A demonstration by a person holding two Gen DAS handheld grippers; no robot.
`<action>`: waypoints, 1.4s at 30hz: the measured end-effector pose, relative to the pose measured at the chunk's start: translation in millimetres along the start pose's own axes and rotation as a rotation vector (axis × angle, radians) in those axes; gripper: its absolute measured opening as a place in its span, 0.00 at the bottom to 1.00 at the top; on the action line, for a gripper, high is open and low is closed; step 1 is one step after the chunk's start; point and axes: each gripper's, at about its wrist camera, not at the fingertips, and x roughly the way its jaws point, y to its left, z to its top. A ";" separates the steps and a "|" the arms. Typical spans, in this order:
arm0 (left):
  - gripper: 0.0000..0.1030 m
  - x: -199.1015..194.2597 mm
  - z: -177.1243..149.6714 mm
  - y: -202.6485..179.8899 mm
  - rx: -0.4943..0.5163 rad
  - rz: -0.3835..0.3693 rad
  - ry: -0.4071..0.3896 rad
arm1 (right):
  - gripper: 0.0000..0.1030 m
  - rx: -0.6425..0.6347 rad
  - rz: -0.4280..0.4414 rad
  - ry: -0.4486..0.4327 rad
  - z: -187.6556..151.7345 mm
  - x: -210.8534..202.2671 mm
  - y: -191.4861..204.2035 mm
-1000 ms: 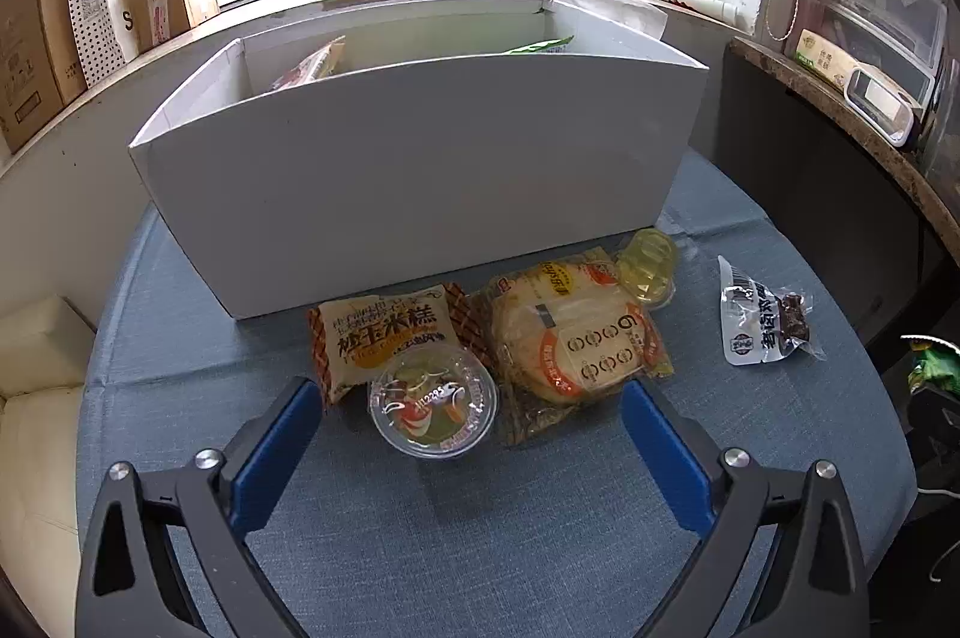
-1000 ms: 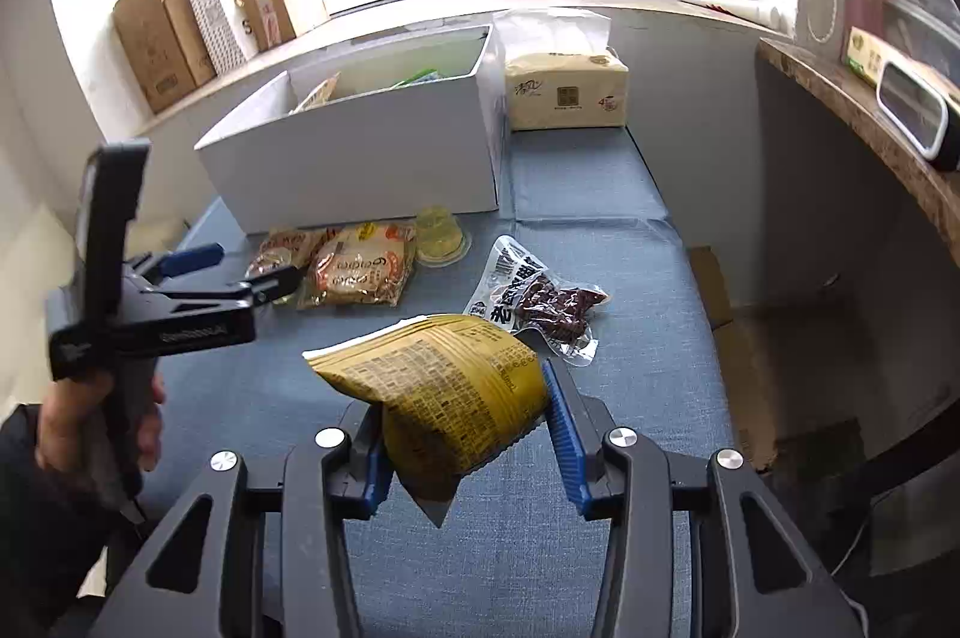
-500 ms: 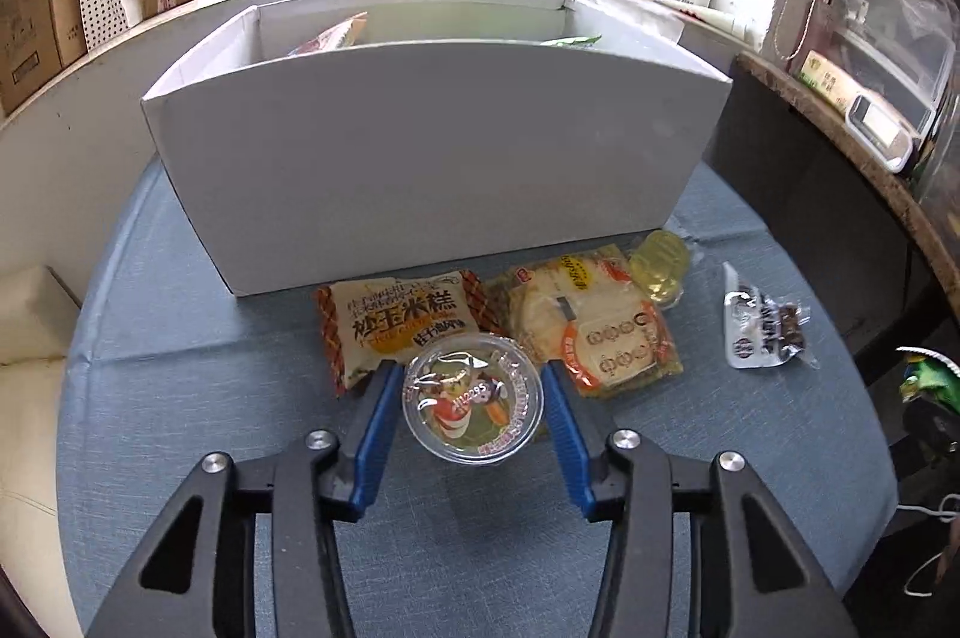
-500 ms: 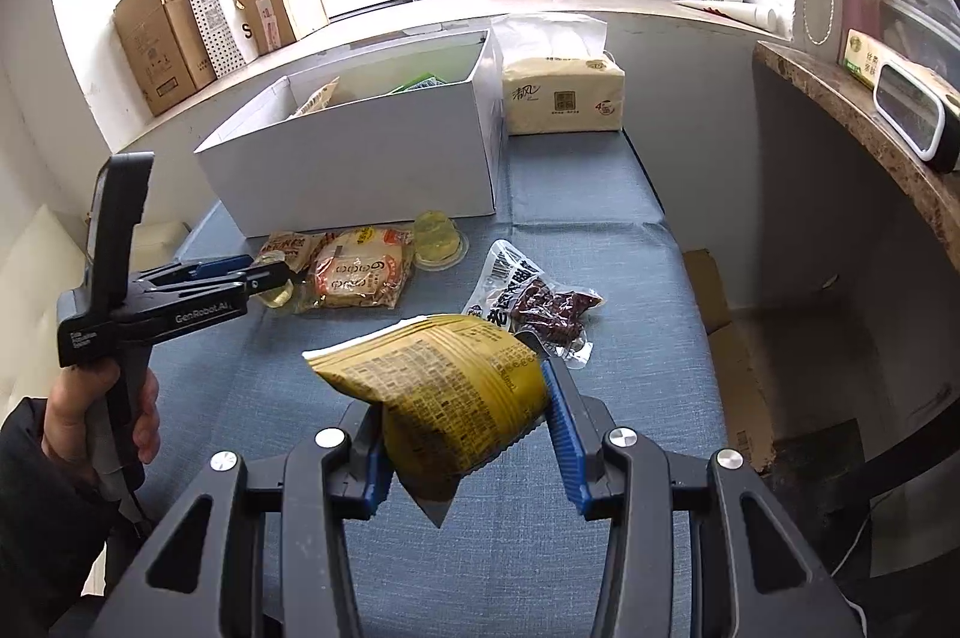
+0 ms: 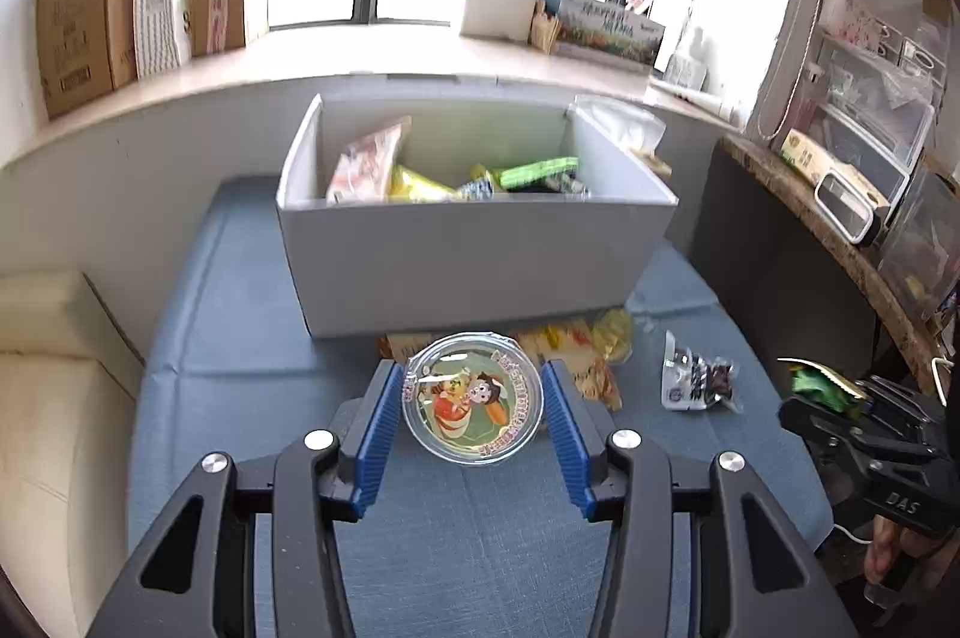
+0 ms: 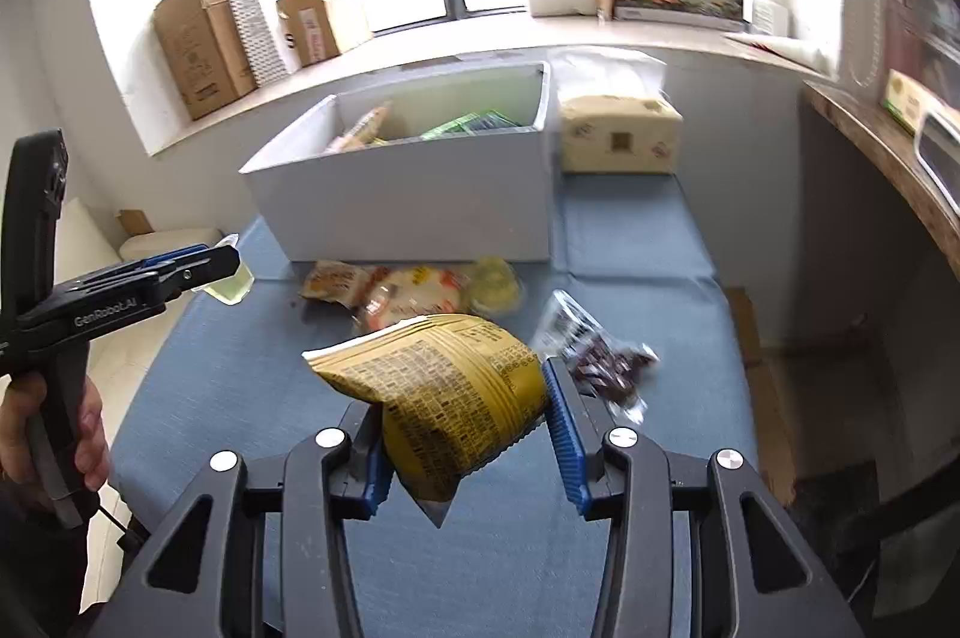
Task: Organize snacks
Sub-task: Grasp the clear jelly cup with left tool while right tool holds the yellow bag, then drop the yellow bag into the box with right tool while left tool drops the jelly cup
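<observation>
Two loaded grippers above a blue cloth-covered table [image 5: 228,398], with a white open-topped box [image 5: 468,272] standing at its far side under the window sill. The left gripper [image 5: 474,419] is seen closed to a middling width on a round clear-lidded jelly cup [image 5: 472,398], the blue pads pressed against the cup's opposite sides; in the right wrist view the cup [image 6: 231,285] is shown clear of the table, carried in the air in front of the box's left corner. The right gripper [image 6: 468,422] is seen narrowly closed on a yellow snack bag [image 6: 444,392], which is pinched near its lower end so that the printed upper part leans out to the left. Several packets are already held in the box, among them a pink-and-white bag [image 5: 366,164] and a green packet [image 5: 534,173]. Left on the table in front of the box are an orange-printed cake packet [image 6: 414,299], a small yellow jelly cup [image 6: 495,287] and a clear pack of dark dried fruit [image 6: 594,362]. The step in hand is judged to be the transfer of both held snacks to the box. For the next move, each gripper would need to be raised above the near wall, carried over the opening, and released there; care is called for that the cup is not tipped and that the two grippers are kept apart over the box.
</observation>
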 end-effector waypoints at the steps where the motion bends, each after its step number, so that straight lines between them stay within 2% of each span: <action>1: 0.51 -6.3 4.7 0.0 0.007 0.003 -0.017 | 0.46 -0.015 0.005 -0.011 6.0 0.3 4.4; 7: 0.51 -19.9 43.1 7.1 -0.003 -0.012 -0.086 | 0.46 -0.106 0.048 -0.087 51.8 6.1 32.3; 14: 0.51 -2.7 103.2 10.5 0.009 -0.009 -0.128 | 0.46 -0.195 0.056 -0.148 116.7 24.3 54.5; 17: 0.51 15.0 127.8 10.0 0.015 0.003 -0.119 | 0.46 -0.171 0.065 -0.158 145.4 38.7 48.5; 20: 0.51 42.3 146.5 13.4 -0.001 -0.008 -0.074 | 0.46 -0.145 0.043 -0.129 169.9 65.2 39.0; 22: 0.51 60.2 153.7 12.3 0.023 0.022 -0.061 | 0.46 -0.140 0.047 -0.106 180.9 85.0 33.2; 25: 0.52 89.1 155.5 16.5 0.020 -0.017 0.009 | 0.47 -0.119 0.041 -0.045 189.2 116.9 24.3; 26: 0.58 96.3 154.0 18.1 0.014 -0.008 0.019 | 0.47 -0.114 0.033 -0.030 190.2 125.9 21.4; 27: 0.71 102.0 151.9 18.8 0.019 -0.001 0.032 | 0.49 -0.110 0.028 -0.008 190.4 134.8 19.0; 28: 0.88 105.0 148.3 19.8 0.021 0.005 0.034 | 0.51 -0.101 0.035 0.019 190.0 143.3 15.6; 29: 0.97 107.1 146.6 20.9 0.021 0.015 0.031 | 0.70 -0.089 0.040 0.038 189.5 149.8 12.4; 31: 1.00 108.0 143.5 23.3 0.025 0.009 0.021 | 1.00 -0.080 0.023 0.047 186.9 155.9 7.5; 37: 1.00 105.2 139.3 28.4 0.028 0.035 0.014 | 1.00 -0.079 0.000 -0.008 182.2 143.4 -0.2; 42: 1.00 90.8 138.0 26.8 0.024 0.028 -0.004 | 1.00 -0.090 -0.008 -0.043 183.9 127.3 0.4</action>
